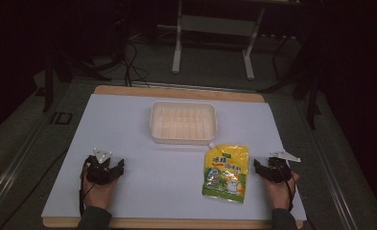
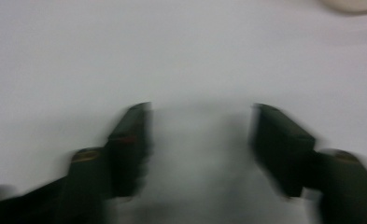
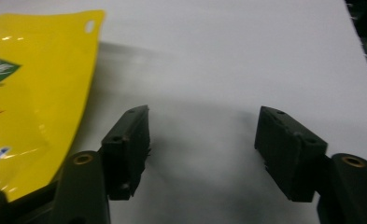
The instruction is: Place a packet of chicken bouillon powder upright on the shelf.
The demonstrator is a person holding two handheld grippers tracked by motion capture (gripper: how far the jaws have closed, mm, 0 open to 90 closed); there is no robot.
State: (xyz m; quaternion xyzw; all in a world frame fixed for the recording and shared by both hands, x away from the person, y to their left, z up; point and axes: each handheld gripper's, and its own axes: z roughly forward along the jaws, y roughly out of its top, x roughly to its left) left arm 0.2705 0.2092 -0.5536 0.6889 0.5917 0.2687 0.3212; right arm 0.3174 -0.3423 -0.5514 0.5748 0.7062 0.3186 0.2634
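Resting low by the yellow pouch (image 1: 226,173), right gripper (image 1: 264,169) jaws apart.

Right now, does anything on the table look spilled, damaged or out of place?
Nothing stands out. The yellow pouch lies flat and intact near the right gripper, the empty tray sits square, and both grippers are open, holding nothing.

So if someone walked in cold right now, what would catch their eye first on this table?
The yellow pouch stands out most, lying flat on the white sheet toward the near right, just in front of the empty cream tray at the middle. Next come the two black hand-held grippers resting at the near edge: the left hand-held gripper open over bare sheet, and the right hand-held gripper open right beside the pouch without touching it.
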